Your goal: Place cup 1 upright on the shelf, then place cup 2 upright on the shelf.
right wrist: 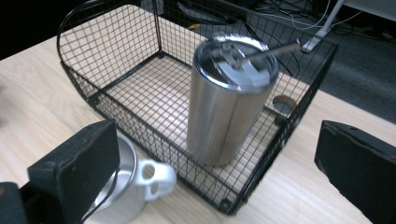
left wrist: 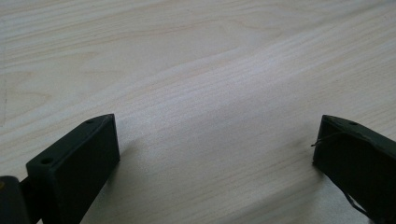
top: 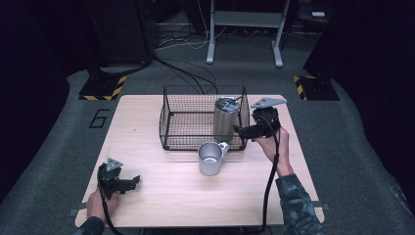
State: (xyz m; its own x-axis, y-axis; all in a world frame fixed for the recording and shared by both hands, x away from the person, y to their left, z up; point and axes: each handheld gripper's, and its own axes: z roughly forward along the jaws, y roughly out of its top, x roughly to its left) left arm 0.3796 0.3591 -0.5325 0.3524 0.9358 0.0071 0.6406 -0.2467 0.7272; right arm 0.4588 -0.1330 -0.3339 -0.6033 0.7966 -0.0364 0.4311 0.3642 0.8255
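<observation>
Steel tumbler (top: pixel 225 119) stands up in the wire basket (top: pixel 172 125), at its 3 o'clock end.
Your right gripper (top: pixel 241 130) sits just outside the basket at the tumbler's 3 o'clock, jaws wide apart, holding nothing. A metal mug (top: pixel 211 158) stands at the basket's 6 o'clock. Your left gripper (top: pixel 132 182) rests on the wooden table (top: pixel 186 196) at 8 o'clock, jaws spread too.
</observation>
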